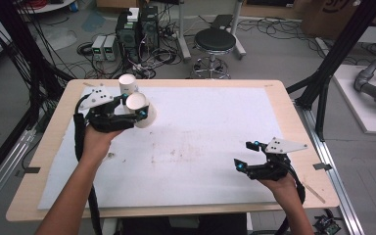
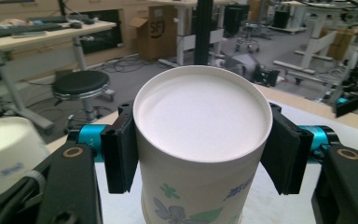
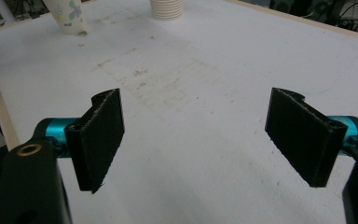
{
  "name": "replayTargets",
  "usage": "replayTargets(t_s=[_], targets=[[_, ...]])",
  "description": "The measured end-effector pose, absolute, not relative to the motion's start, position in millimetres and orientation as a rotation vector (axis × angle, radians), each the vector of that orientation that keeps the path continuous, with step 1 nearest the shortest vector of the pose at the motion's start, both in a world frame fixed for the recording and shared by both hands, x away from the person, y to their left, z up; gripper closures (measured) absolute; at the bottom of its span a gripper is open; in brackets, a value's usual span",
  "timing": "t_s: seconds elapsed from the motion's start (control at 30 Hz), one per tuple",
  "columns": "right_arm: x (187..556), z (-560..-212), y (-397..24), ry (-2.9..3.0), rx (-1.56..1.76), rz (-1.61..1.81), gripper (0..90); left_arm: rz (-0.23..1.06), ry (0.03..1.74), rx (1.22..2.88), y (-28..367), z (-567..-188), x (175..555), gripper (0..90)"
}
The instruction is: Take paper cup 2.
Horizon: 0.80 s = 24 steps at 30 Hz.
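Your left gripper [image 2: 200,154] pinches a white paper cup [image 2: 200,140] with flower print, bottom up; right gripper [image 3: 196,135] is spread wide.

We hold a cup [image 1: 141,108] in the left gripper [image 1: 136,113], just beside a cup stack [image 1: 128,83]; the right gripper [image 1: 247,155] is open above the table [image 1: 200,147].

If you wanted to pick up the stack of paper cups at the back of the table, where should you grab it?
Probably around the side wall of the stack of paper cups, a little below its top rim, coming in level from the person's side. It stands upright and round, so two fingers can squeeze opposite sides. The left gripper holds another flowered cup that way.
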State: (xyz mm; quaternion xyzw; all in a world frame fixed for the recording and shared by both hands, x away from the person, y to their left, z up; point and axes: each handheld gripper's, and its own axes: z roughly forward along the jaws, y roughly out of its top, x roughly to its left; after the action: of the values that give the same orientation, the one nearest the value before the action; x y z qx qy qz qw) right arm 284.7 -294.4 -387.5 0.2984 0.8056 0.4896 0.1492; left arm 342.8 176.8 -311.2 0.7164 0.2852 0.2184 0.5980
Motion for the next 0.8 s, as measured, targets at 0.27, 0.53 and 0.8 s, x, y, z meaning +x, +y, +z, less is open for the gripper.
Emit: replayTargets(t_s=[0.27, 0.53, 0.8], targets=[[289.7, -384.1, -287.0, 2.342, 0.802, 1.435, 19.9, 0.411, 0.599, 1.708, 155.0, -327.5, 331.8, 36.3], [295.9, -380.9, -281.3, 2.354, 0.774, 1.443, 20.0, 0.336, 0.555, 1.752, 134.5, -338.3, 337.4, 36.3], [298.8, -384.9, -283.8, 2.37, 0.798, 1.447, 20.0, 0.311, 0.542, 1.79, 120.7, -349.4, 340.3, 36.2]])
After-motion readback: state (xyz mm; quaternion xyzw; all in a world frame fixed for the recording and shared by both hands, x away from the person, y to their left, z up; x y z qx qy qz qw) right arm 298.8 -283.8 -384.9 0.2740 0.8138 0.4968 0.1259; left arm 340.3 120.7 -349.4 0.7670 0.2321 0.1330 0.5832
